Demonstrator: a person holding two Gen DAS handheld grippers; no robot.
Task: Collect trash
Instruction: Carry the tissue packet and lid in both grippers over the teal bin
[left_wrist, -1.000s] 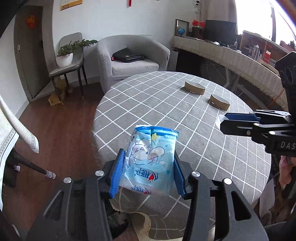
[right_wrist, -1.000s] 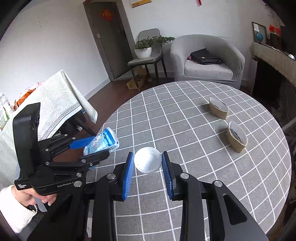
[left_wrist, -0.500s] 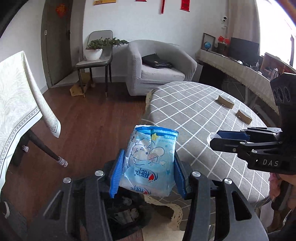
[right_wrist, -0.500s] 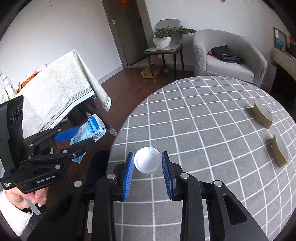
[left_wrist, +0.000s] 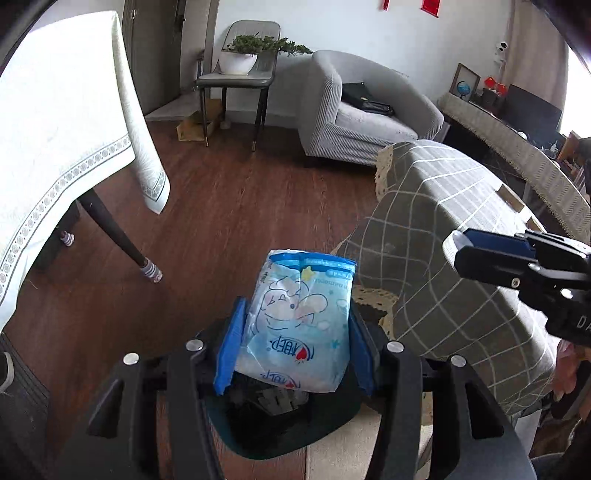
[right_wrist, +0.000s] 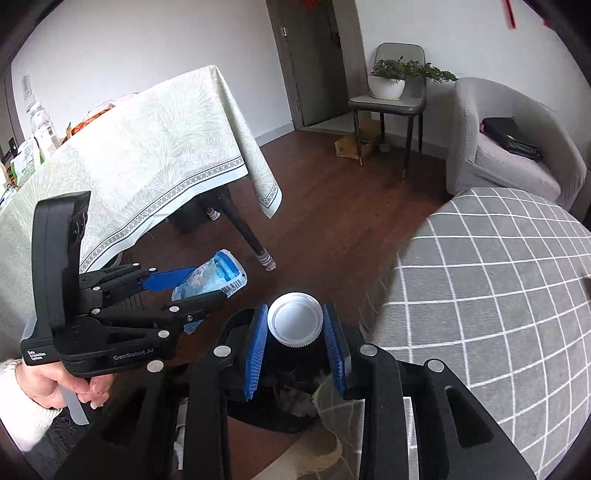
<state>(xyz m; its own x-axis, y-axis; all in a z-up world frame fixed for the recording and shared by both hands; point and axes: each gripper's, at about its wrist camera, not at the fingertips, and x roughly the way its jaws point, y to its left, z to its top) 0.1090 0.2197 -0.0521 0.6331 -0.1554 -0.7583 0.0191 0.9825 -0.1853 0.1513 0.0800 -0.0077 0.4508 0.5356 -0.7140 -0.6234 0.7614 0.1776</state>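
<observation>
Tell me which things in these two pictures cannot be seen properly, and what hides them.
- Trash bin: in the left wrist view, the blue snack bag and the left gripper cover most of its opening; its contents are dark.
- Same bin, right wrist view: hidden behind the white cap and the right gripper.
- Round table: items at its far edge are too small to identify.

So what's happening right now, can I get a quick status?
Left gripper jaws clamp blue snack bag; right gripper holds white lid. Both above dark trash bin. Nothing in the way.
</observation>
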